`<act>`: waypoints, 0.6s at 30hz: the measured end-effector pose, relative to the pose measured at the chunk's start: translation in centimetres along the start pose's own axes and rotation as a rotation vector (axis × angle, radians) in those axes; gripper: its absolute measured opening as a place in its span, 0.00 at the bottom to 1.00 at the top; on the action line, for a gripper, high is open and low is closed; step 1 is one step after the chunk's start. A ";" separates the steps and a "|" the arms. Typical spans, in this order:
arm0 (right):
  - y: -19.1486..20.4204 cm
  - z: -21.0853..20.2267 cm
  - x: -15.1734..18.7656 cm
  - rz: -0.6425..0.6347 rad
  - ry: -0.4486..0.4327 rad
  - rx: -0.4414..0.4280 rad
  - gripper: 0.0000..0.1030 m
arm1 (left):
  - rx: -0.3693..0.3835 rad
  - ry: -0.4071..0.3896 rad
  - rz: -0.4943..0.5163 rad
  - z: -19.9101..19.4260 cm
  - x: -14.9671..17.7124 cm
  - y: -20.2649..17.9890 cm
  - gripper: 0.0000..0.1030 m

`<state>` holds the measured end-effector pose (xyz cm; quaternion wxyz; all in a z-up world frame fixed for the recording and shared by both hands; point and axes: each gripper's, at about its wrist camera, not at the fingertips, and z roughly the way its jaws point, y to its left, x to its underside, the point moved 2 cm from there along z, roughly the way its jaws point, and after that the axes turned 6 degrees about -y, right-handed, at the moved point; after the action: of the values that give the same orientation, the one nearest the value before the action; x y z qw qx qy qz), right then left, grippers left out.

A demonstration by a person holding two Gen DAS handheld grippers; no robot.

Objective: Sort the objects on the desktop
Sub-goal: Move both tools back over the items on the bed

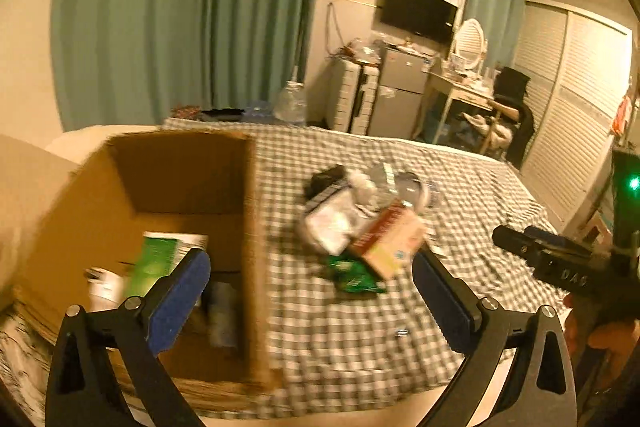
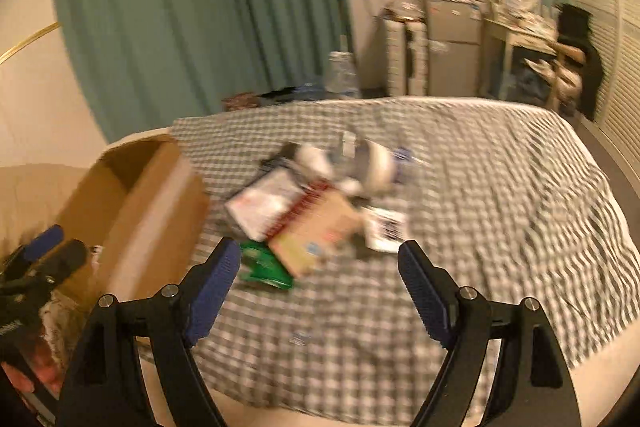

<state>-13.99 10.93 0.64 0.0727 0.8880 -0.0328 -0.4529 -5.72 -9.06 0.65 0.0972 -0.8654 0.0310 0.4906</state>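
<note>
With both my left gripper (image 1: 310, 269) and right gripper (image 2: 320, 259) spread apart and empty, I face the pile (image 2: 320, 199) beside the cardboard box (image 1: 192, 179) collecting sorted items.

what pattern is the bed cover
A grey and white check on the bed cover, clearest in the right wrist view.

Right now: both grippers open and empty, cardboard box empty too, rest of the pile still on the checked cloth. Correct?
Not quite: the cardboard box is not empty. The left wrist view shows a green-and-white packet and other small items already inside. The rest stands: left gripper and right gripper are open and empty, and the pile lies on the checked cloth.
</note>
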 end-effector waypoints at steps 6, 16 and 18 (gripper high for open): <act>-4.6 -0.2 2.1 0.044 0.010 0.026 0.79 | 0.017 0.042 0.033 2.0 2.3 -5.1 1.00; -5.9 5.0 3.3 0.044 0.078 -0.001 0.79 | -0.022 0.151 0.028 8.1 6.7 -6.2 1.00; -6.1 6.2 3.6 0.050 0.088 -0.007 0.79 | -0.030 0.171 0.015 9.4 7.2 -5.8 1.00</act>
<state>-16.91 15.90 -6.77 0.0886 0.9057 -0.0501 -0.4115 -9.09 -1.16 -9.40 0.0774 -0.9052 0.0384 0.4160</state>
